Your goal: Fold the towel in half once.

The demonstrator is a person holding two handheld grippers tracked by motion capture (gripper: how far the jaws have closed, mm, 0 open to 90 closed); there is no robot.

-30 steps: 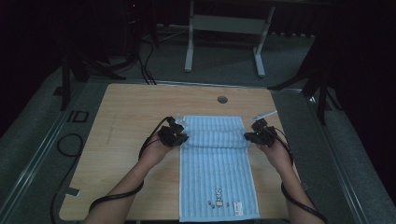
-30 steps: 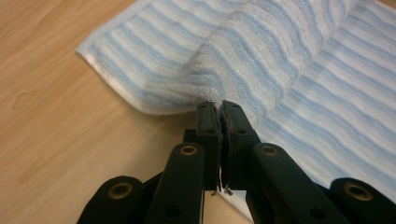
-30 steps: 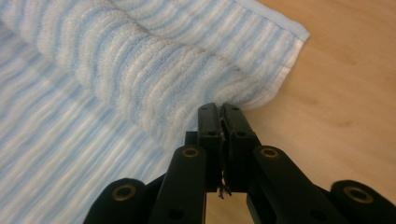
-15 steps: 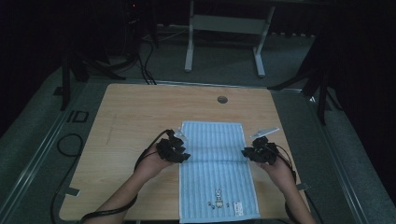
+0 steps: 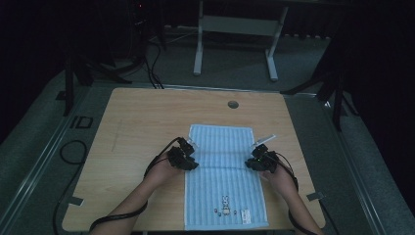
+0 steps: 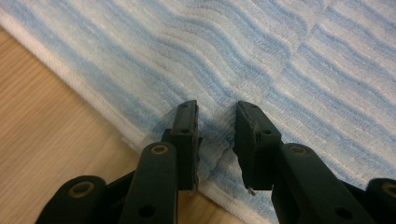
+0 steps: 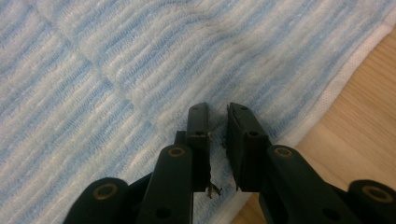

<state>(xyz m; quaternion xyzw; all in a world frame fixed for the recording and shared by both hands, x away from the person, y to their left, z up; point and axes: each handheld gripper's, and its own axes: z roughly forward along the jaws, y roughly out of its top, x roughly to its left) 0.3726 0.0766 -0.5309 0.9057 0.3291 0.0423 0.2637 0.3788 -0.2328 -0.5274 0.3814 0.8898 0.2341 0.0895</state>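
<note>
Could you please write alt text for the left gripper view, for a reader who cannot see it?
Two black jaws of the left gripper stand slightly apart above a blue and white striped towel, close to its white edge, with nothing pinched between them. A light wooden table shows at the left.

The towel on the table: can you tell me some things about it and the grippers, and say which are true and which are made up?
1. The towel is blue and white striped. True.
2. The towel lies on a wooden table. True.
3. The towel is rolled into a ball. False: it lies spread out, its far part folded over.
4. The left gripper lifts the towel high. False: its jaws stand slightly apart, low at the towel's edge.
5. The right gripper is at the towel's other side edge. True.
6. A cup stands on the towel. False: nothing stands on it.
</note>
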